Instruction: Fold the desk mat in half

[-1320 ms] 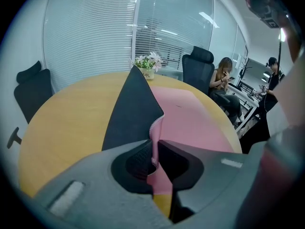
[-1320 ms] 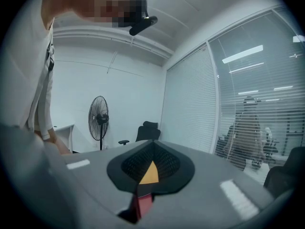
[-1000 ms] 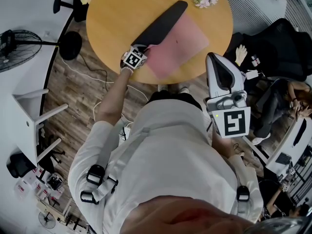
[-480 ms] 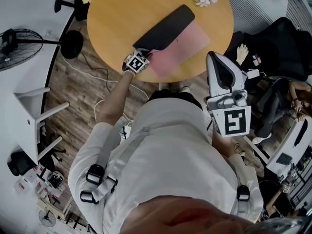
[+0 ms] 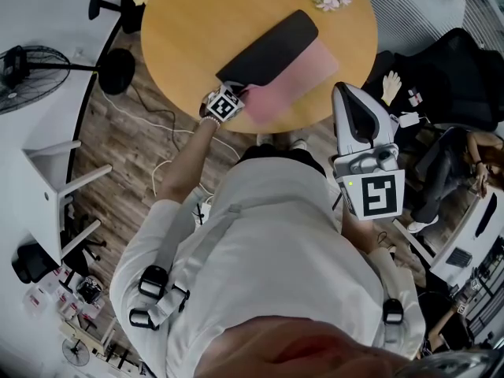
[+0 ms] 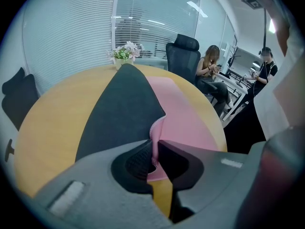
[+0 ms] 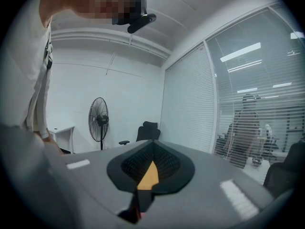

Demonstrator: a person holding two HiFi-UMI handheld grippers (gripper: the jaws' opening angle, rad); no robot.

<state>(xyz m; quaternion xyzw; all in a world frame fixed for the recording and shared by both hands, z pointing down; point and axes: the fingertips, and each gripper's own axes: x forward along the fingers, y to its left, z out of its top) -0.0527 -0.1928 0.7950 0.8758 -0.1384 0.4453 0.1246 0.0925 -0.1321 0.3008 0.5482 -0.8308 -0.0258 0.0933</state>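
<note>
Pink-faced desk mat part-folded, black underside up, on the wooden table, near edge clamped in left gripper (for dragging the fold across), right gripper closed, empty, parked aside.

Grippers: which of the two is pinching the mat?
The left gripper: its jaws are shut on a corner of the pink-and-black desk mat. The right gripper is shut on nothing.

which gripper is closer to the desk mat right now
Left. The left gripper is clamped on the desk mat's near corner; the right gripper is by the table's edge, apart from it.
</note>
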